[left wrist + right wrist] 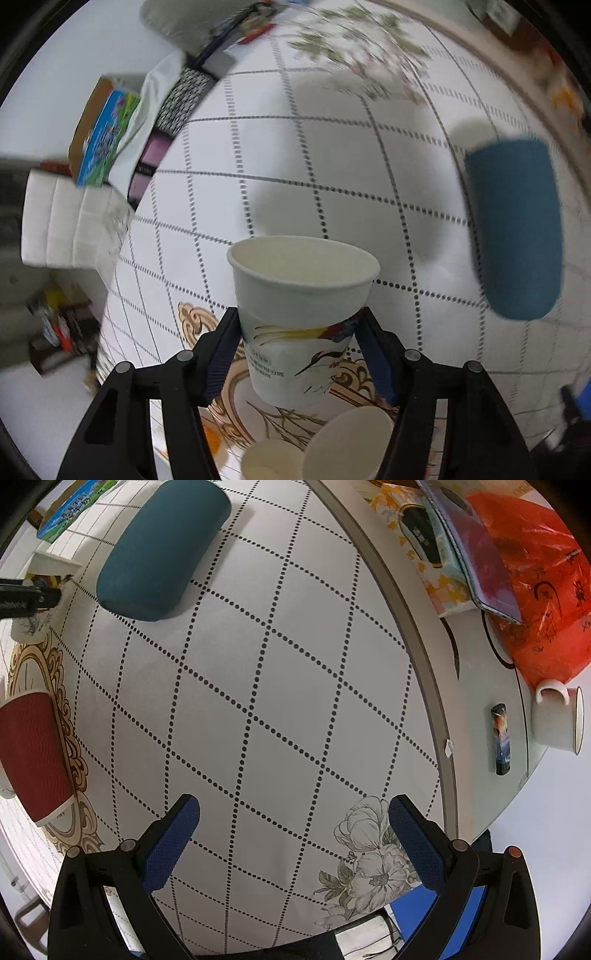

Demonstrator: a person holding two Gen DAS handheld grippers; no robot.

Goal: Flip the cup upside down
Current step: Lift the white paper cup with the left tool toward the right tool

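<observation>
My left gripper (300, 350) is shut on a white paper cup (301, 314) printed with a bird. It holds the cup upright, mouth up, above the white tablecloth (295, 155). The blue pads press both sides of the cup's lower half. The same cup shows small at the far left of the right wrist view (37, 602), with the left gripper's finger across it. My right gripper (293, 834) is open and empty, above the dotted-grid tablecloth (258, 664) near its flower print.
A teal case (517, 229) lies on the cloth, also in the right wrist view (159, 550). Paper cups (347, 443) lie below the held cup. A red ribbed cup (33, 753) lies at left. A white mug (557, 716), a red bag (535, 590) and a lighter (501, 738) sit at right.
</observation>
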